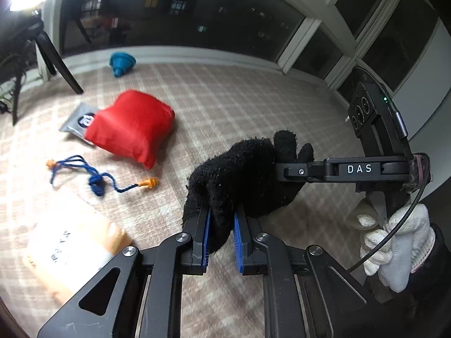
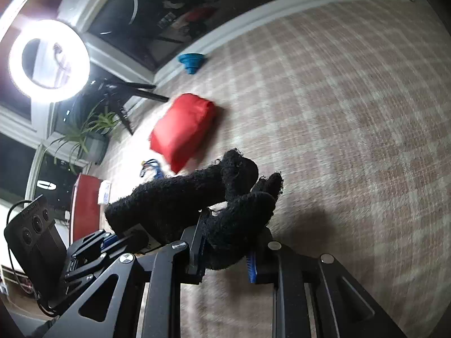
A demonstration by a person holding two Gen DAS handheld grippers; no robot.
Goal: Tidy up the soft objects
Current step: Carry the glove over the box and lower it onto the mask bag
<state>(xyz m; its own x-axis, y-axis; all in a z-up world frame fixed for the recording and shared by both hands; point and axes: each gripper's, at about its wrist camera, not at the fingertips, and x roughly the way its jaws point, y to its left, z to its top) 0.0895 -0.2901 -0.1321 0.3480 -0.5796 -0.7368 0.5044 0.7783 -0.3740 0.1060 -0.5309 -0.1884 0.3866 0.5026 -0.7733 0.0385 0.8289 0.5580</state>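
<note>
Fuzzy knit black glove [image 1: 242, 180], smooth red fabric pouch [image 1: 135, 129], woven carpet [image 1: 253, 98]

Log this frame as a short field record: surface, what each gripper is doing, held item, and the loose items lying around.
surface: plaid carpet
left gripper: shut on black glove
right gripper: shut on the same black glove, which is held between both and looks lifted off the carpet
red pouch: on the carpet, lying over a grey packet
corded earplugs: blue cord, orange tips, near the pouch
teal funnel: by the far baseboard
tan package: near left, blurred
image quality: motion blur in both views
</note>
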